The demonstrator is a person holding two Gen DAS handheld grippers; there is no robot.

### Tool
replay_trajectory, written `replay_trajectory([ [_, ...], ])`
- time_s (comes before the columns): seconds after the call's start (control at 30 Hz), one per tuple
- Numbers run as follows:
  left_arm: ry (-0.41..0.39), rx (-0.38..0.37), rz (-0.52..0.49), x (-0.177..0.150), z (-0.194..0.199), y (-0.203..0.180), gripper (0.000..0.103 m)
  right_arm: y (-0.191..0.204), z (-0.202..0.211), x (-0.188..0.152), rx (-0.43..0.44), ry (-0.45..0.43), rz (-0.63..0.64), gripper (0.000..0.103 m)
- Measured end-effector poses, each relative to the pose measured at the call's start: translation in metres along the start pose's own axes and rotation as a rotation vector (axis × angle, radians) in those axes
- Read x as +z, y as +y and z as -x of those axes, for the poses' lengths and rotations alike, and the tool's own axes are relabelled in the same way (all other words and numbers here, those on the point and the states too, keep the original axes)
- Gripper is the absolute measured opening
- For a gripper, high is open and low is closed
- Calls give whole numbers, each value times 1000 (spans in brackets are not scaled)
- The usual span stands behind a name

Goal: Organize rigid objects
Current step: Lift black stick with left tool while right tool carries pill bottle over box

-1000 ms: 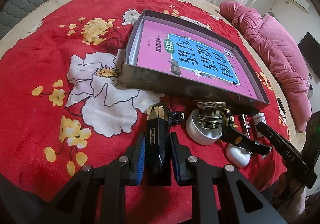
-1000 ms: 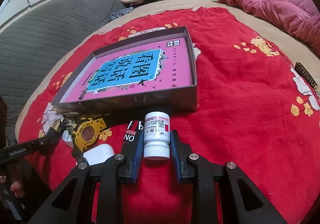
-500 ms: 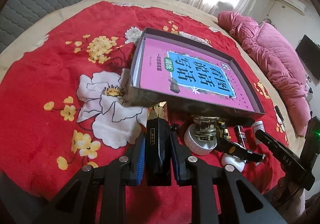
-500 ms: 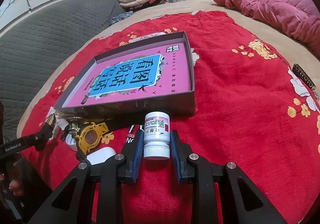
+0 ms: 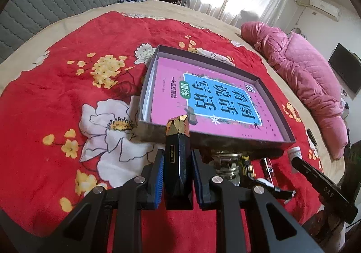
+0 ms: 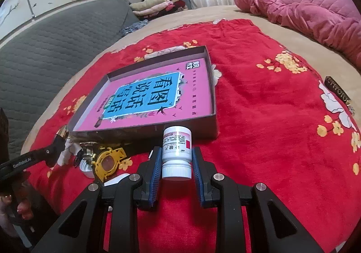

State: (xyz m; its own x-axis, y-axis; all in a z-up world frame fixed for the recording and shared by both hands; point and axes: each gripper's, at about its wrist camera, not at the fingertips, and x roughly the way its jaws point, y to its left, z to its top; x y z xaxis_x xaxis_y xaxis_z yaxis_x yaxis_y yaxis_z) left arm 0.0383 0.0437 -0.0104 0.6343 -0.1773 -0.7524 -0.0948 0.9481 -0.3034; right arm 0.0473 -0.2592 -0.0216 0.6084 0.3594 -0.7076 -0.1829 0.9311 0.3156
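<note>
My left gripper (image 5: 177, 160) is shut on a faceted black bottle with a gold cap (image 5: 177, 151), held above the blanket just before the near wall of a shallow dark box (image 5: 209, 142). A pink book (image 5: 203, 99) lies flat in the box. My right gripper (image 6: 176, 158) is shut on a white pill bottle (image 6: 176, 151), cap toward the camera, lifted near the box's near right corner (image 6: 212, 122). The pink book (image 6: 153, 97) shows in the right wrist view too.
Loose items lie along the box's near wall: a glass-topped white jar (image 5: 225, 162), a yellow round piece (image 6: 108, 160), a dark tube (image 5: 267, 168). A red flowered blanket (image 6: 270, 117) covers the bed; a pink quilt (image 5: 304, 77) lies beyond. A dark bar (image 6: 338, 93) lies at right.
Both grippers have lifted with their bottles, so the box and blanket look lower and farther. The loose items by the box have not moved.
</note>
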Motion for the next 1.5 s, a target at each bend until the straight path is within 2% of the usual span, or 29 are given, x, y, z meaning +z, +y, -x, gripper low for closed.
replay_trajectory([
  [0.3,-57,-14,-23,16,-3,7,23,17,5,7,-37,-11,27,27],
  [0.97,-97,-3,-65,36,-31,2,23,22,1,40,-93,-56,2,27],
  [1.5,-46,-34,-54,52,-63,7,22,28,-17,61,-122,-59,-27,27],
])
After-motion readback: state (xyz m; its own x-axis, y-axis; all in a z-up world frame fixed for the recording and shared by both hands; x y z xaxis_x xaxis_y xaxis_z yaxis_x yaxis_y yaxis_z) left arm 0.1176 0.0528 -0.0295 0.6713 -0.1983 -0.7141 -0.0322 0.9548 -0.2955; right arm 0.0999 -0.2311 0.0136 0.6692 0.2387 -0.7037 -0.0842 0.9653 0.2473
